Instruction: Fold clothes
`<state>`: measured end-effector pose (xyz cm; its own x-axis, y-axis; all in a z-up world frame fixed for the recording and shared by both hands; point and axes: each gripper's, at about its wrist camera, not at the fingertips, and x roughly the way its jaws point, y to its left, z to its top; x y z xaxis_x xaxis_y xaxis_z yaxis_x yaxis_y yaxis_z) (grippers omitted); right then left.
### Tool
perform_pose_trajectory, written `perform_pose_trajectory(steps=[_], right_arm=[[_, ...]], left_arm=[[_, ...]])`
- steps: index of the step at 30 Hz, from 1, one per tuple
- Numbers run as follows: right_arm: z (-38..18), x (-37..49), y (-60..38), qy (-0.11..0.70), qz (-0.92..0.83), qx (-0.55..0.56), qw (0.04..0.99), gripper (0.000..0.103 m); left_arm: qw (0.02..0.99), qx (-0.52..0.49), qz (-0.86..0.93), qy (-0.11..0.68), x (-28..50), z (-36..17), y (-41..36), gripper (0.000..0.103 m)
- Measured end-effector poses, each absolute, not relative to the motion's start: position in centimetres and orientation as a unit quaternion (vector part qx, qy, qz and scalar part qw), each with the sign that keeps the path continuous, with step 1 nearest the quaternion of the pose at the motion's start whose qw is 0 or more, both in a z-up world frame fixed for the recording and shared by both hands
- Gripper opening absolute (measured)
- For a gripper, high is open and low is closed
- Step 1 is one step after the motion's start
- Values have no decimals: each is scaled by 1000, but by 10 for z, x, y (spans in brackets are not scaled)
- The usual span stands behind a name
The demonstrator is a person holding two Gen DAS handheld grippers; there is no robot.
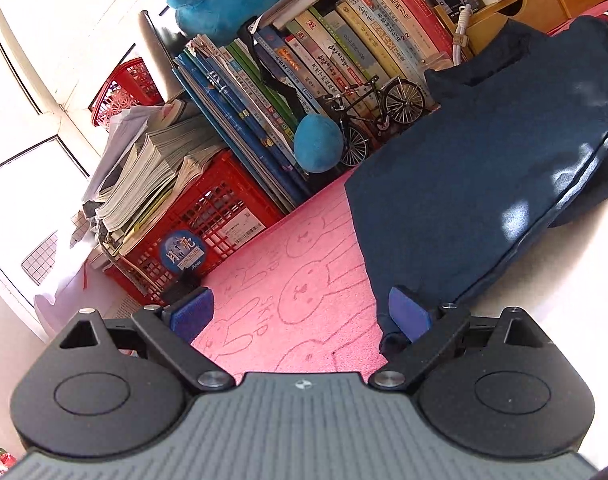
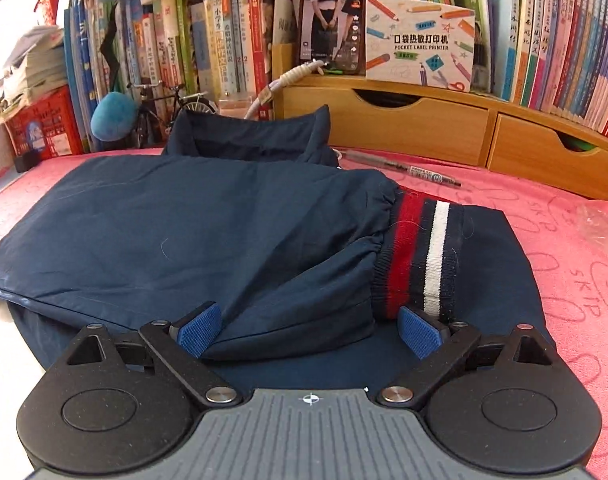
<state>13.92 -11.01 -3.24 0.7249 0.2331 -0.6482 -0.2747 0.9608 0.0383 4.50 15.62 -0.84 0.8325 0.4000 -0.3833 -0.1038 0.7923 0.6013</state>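
My right claw (image 2: 309, 331) gapes wide, holding nothing; I should smooth the jacket (image 2: 184, 220) sleeve (image 2: 304, 248) flat toward twelve o'clock.

Both tools look alike. The left gripper (image 1: 300, 314) and the right gripper (image 2: 310, 330) each have a grey ribbed body bearing a small white crosshair mark, two round black housings with a raised disc, black angled link arms on silver pivot screws, and blue finely textured pads (image 2: 200, 334).
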Motion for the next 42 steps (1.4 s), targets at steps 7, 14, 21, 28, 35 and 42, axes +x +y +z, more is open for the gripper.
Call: perform_pose_trajectory(steps=[7,14,21,28,35,42], right_arm=[[-2,129,-98,285,186,11,940,98],[-14,134,-52,300,212,-24,930,103],[-34,128,-58,337,190,-63,920,103],[-34,119,-91,328,150,-93,928,103],[-34,106,-117,330,160,-43,929,103],[-30,104,-103,321,159,-44,933,103]], left_arm=[[971,125,-9,205,44,60,151,96],[945,209,-23,252,77,7,87,97],[934,211,-9,289,74,-27,103,102],[931,224,5,289,56,-28,126,103],[929,207,54,301,36,-26,168,103],[923,210,103,307,27,-10,180,102]])
